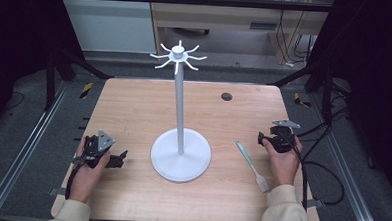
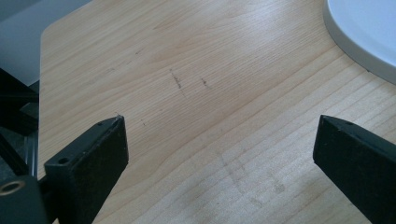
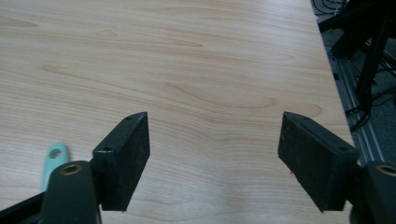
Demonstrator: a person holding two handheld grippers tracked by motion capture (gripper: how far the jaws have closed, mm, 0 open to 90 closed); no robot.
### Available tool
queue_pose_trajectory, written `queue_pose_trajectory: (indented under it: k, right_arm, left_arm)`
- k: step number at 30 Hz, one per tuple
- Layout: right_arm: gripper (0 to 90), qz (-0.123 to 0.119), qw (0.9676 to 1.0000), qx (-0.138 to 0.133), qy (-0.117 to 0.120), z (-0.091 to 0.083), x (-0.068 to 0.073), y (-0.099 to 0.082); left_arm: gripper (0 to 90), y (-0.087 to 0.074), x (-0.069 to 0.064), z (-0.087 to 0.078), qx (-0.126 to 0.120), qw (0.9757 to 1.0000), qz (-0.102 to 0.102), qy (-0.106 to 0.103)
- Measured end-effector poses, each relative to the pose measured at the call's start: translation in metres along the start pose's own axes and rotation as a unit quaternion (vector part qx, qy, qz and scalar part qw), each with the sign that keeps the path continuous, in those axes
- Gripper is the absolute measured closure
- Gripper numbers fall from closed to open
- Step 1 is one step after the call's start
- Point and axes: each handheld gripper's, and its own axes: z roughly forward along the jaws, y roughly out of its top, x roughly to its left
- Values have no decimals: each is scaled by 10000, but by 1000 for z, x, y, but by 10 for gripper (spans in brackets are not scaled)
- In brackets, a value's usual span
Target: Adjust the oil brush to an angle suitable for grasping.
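Observation:
A white stand (image 1: 180,155) with a round base, a tall pole and a crown of hooks (image 1: 178,57) rises from the middle of the wooden table (image 1: 134,108). To its right a brush with a mint green handle (image 1: 250,164) lies flat, bristles toward the near edge. My left gripper (image 1: 118,159) rests low on the table left of the base, jaws open over bare wood (image 2: 219,135). The base's rim (image 2: 364,37) curves in at the upper right of the left gripper view. My right gripper (image 1: 269,139) sits right of the brush, open (image 3: 215,140), with the handle's tip (image 3: 53,156) beside its left jaw.
A small dark round grommet (image 1: 226,96) is set in the table at the back right. Black frame bars and cables (image 1: 327,161) run along the right edge. Metal rails (image 1: 27,143) flank the table on the left.

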Motion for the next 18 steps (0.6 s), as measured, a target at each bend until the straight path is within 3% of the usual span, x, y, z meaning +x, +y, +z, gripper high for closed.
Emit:
queue_pose_trajectory:
  k: [6, 18]
  right_arm:
    - [371, -230, 9997, 38, 90, 1, 9, 0]
    - [729, -548, 9962, 255, 630, -1, 28, -1]
  left_arm:
    - [28, 0, 0, 0, 2, 10000, 12, -6]
    - [28, 0, 0, -1, 9, 10000, 53, -2]
